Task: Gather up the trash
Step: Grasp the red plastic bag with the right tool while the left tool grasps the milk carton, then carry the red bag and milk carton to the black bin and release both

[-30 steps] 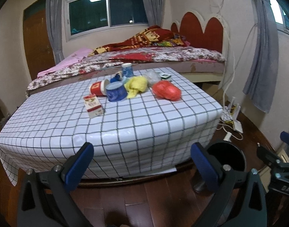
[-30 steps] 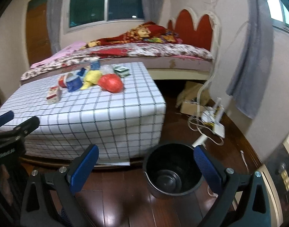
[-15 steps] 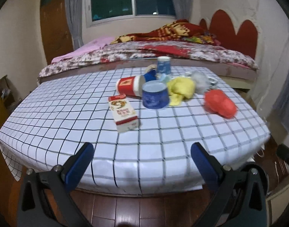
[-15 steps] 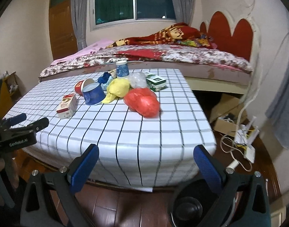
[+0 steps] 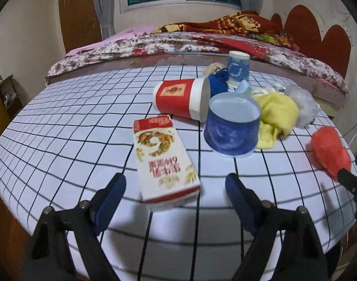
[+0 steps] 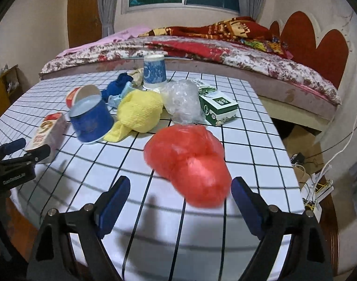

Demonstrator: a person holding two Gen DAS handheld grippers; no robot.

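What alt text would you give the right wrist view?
The right gripper, jaws closing but touching nothing, lines up on a crumpled red plastic bag on a checked tablecloth; behind lie cups, a yellow cloth and cartons.

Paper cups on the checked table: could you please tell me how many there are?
3. A red paper cup lies on its side, a dark blue paper cup tilts beside it, and a blue-patterned paper cup stands behind. Others may be hidden.
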